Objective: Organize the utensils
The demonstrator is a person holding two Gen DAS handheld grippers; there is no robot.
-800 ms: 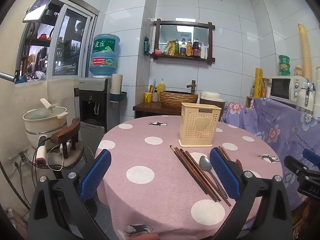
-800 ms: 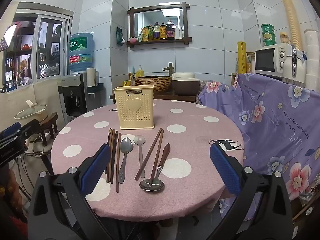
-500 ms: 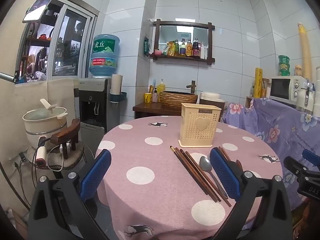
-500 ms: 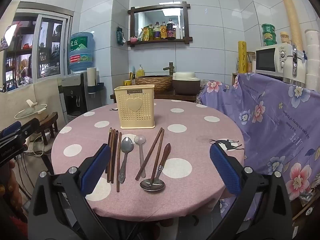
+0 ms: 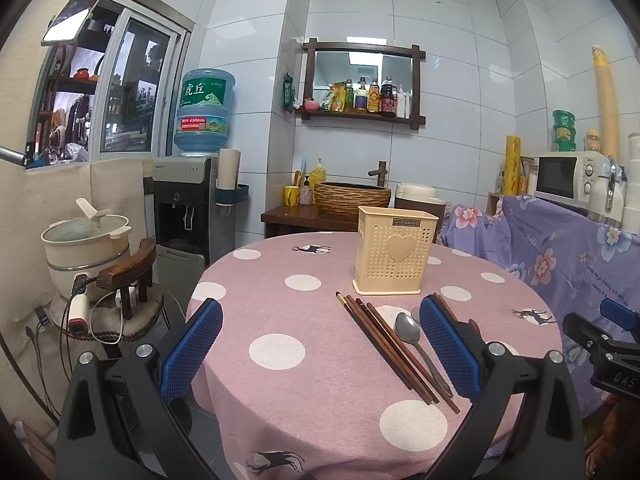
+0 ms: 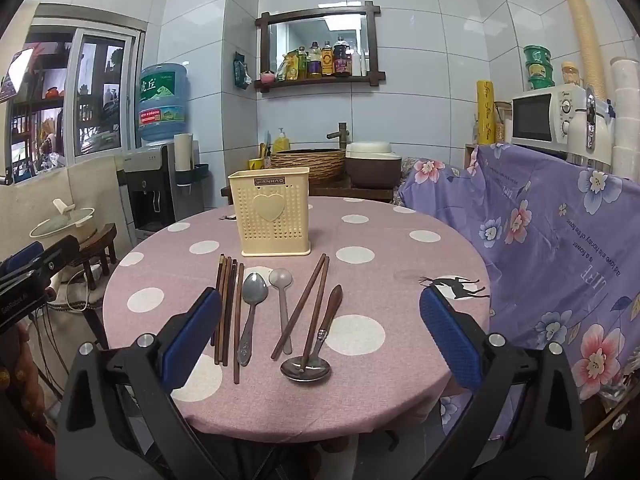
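A cream perforated utensil holder (image 6: 274, 212) (image 5: 394, 255) stands upright on the pink polka-dot table (image 6: 400, 280). In front of it lie a bundle of dark wooden chopsticks (image 6: 228, 308) (image 5: 384, 336), a metal spoon (image 6: 252, 308) (image 5: 416, 344), a pale spoon (image 6: 282, 300), two crossed chopsticks (image 6: 308, 308) and a wooden-handled ladle spoon (image 6: 316, 352). My right gripper (image 6: 320, 332) hovers open before the table's near edge, nothing between its fingers. My left gripper (image 5: 320, 340) stands open over the table's left part, holding nothing; its right finger hides some utensils.
A purple floral cloth (image 6: 540, 240) covers furniture at the right, with a microwave (image 6: 548, 118) on top. A water dispenser (image 5: 188, 208), a pot (image 5: 84, 244) and a small wooden stool (image 5: 128, 276) stand left of the table. A basket sink (image 6: 310, 160) sits behind.
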